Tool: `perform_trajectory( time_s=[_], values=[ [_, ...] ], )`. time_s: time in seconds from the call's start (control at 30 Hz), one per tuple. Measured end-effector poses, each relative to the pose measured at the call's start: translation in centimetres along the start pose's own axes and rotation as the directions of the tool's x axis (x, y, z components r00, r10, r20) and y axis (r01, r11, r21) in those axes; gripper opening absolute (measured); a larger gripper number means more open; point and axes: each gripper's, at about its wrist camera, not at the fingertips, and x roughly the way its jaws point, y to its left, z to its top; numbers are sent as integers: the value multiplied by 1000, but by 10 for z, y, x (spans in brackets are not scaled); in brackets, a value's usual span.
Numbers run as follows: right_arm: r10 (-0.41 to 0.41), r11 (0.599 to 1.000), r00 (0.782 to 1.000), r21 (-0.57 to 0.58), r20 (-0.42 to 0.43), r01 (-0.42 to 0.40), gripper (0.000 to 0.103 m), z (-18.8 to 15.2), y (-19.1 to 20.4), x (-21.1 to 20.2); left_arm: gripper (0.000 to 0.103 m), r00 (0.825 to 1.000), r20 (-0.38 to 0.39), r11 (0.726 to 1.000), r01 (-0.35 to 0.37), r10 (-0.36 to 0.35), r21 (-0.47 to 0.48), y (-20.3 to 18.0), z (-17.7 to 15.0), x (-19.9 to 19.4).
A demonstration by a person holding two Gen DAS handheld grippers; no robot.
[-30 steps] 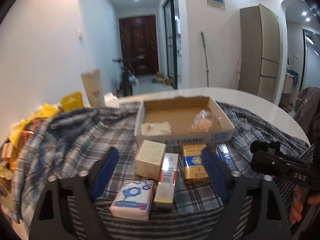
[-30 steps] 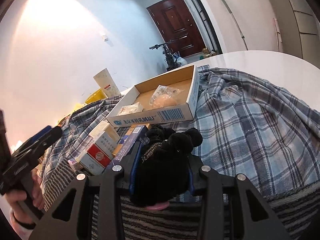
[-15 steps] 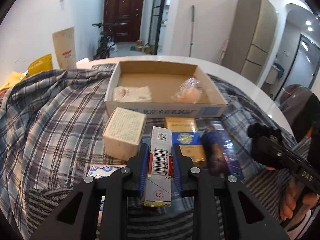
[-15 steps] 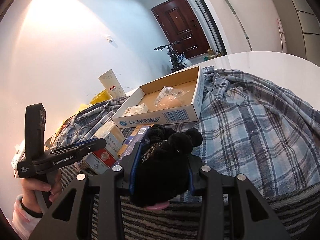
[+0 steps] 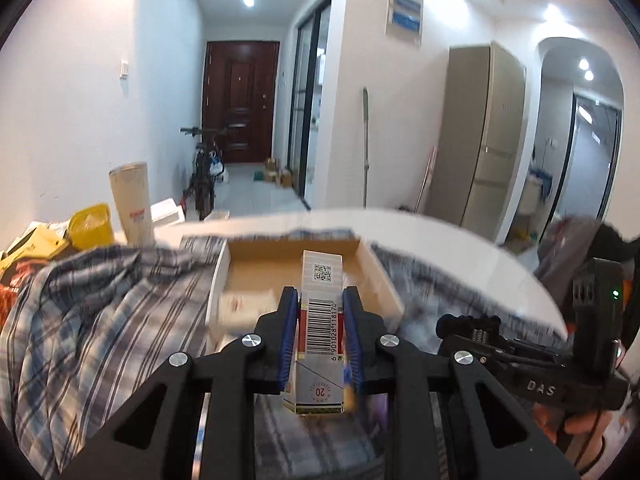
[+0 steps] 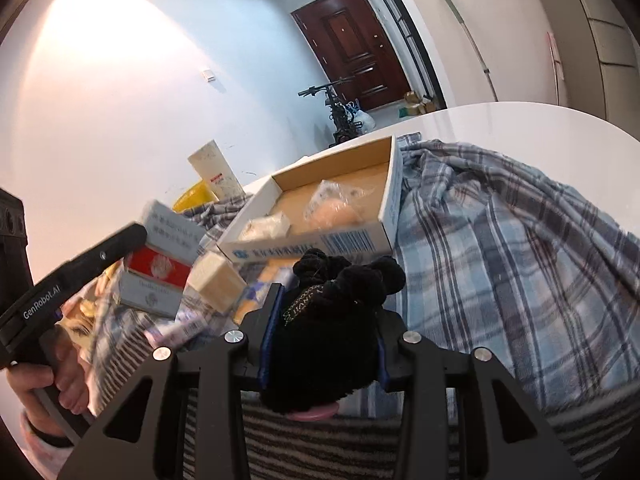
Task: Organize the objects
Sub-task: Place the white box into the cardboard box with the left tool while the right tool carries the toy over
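Lifted since the earlier frame, the pack [image 5: 320, 328] sits clamped in the left tool [image 5: 320, 336], tray [image 5: 384, 280] just ahead. Right tool [image 6: 320, 344] grips a black plush [image 6: 328, 320] (unmoved). Risk: a narrow grip lets the pack twist out.

Recessed ceiling spots [image 5: 249, 0] light the room evenly and brightly, throwing a wide warm glare patch on the white wall [image 6: 100, 60] up and to the left of the right gripper [image 6: 323, 354] and a soft sheen on the white tabletop [image 6: 520, 124] beyond it. Ahead of the left gripper [image 5: 321, 346] the plaid cloth [image 5: 100, 312] and the cardboard tray [image 5: 376, 280] smear with motion blur, while the barcoded carton [image 5: 322, 320] between its fingers is sharp. Both fisheye views bow straight lines and darken to black at the corners, with the items left of the right gripper also blurred.
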Motion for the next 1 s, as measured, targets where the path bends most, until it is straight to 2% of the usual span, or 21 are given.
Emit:
perform_trajectory(
  time_s=[0.1,0.17,0.3,0.47,0.53,0.6,0.67,0.73,0.77,0.83,1.0],
  values=[
    [-10,999,999,-36,47,12,37,28,11,-12,25,999,41,999,19,-17,-28,1,30,7],
    [-18,996,994,-86,111,27,37,54,23,-25,25,997,68,998,24,-21,-49,4,47,11],
    [-90,971,966,-195,244,140,37,103,51,-36,25,992,126,997,22,-13,-76,9,80,20],
    [-151,956,936,-194,319,220,37,158,66,-12,25,991,132,989,48,-30,-138,22,105,52],
    [-193,947,923,-183,333,264,37,171,65,7,25,990,141,987,30,-8,-156,27,106,66],
    [-235,936,918,-181,320,302,37,180,59,35,25,992,128,990,11,8,-142,29,105,83],
    [-267,927,923,-189,275,324,37,186,53,67,25,996,87,990,-3,15,-140,34,102,105],
    [-280,924,933,-199,225,326,37,189,46,93,25,1000,25,985,14,-10,-172,44,99,130],
    [-292,923,934,-194,204,331,37,190,42,106,25,999,-11,977,45,-48,-209,52,96,143],
    [-296,928,939,-179,177,327,37,187,33,122,25,984,-55,947,146,-168,-286,67,89,168],
    [-325,915,936,-205,136,348,37,169,15,145,25,960,-132,899,178,-249,-399,102,70,215]
  ],
)
